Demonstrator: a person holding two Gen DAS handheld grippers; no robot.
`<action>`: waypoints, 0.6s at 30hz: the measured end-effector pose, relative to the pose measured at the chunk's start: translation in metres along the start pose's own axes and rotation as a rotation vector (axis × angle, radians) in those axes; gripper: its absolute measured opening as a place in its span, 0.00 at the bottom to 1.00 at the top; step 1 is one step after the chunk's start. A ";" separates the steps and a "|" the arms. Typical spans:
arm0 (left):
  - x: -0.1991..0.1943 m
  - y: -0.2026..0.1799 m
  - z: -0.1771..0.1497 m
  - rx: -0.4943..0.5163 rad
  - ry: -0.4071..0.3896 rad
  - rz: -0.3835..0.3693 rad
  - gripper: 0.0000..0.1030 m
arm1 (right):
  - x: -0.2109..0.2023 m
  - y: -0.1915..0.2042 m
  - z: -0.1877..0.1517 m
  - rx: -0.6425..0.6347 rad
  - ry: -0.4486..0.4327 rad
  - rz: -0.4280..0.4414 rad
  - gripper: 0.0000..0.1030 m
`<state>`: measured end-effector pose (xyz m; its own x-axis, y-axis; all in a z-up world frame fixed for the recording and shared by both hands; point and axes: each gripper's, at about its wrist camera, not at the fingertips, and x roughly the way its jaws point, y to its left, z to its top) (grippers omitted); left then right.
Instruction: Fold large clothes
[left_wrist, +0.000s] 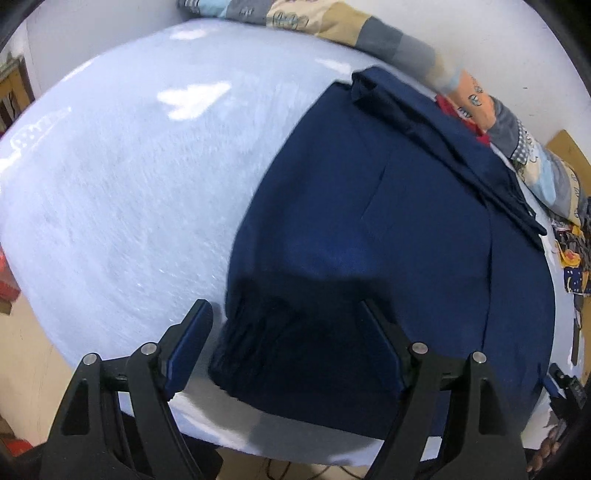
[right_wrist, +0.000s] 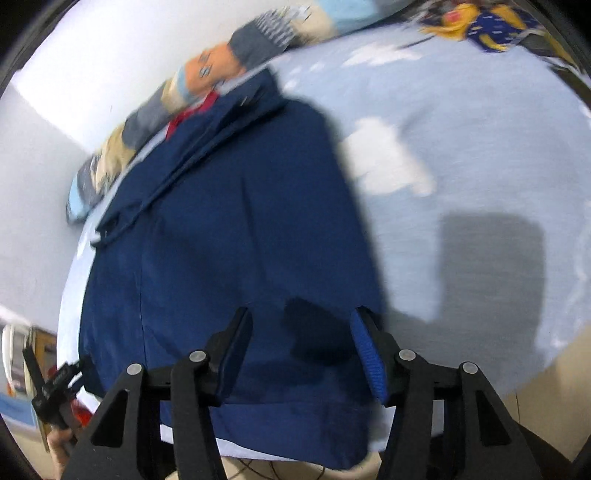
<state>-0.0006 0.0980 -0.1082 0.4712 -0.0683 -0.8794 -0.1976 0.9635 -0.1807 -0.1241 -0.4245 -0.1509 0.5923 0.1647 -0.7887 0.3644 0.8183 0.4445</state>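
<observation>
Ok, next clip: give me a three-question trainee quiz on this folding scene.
1. True or false: the navy garment lies spread on the pale blue surface.
2. Which holds fabric: left gripper, right gripper, or neither?
3. What lies along the wall behind the garment?

Key: 1 true. 2 neither; both hover open over the near hem. 3 a patchwork blanket.

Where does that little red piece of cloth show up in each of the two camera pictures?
Left wrist view: the red cloth sits upper right, between the navy garment and the patchwork quilt.
Right wrist view: the red cloth is upper left, by the same garment.
Shared landmark: the patchwork quilt.
</observation>
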 end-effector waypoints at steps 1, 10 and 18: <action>-0.005 0.001 0.001 0.010 -0.010 -0.003 0.78 | -0.008 -0.005 -0.003 0.021 -0.019 -0.005 0.59; -0.017 0.012 0.011 0.083 0.004 -0.065 0.78 | 0.006 -0.040 -0.020 0.211 0.090 0.066 0.59; -0.003 0.065 0.027 -0.205 0.078 -0.256 0.78 | 0.026 -0.014 -0.039 0.079 0.160 0.079 0.49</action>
<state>0.0078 0.1673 -0.1051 0.4624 -0.3283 -0.8237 -0.2537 0.8411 -0.4777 -0.1417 -0.4105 -0.1944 0.5021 0.3174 -0.8045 0.3801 0.7546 0.5349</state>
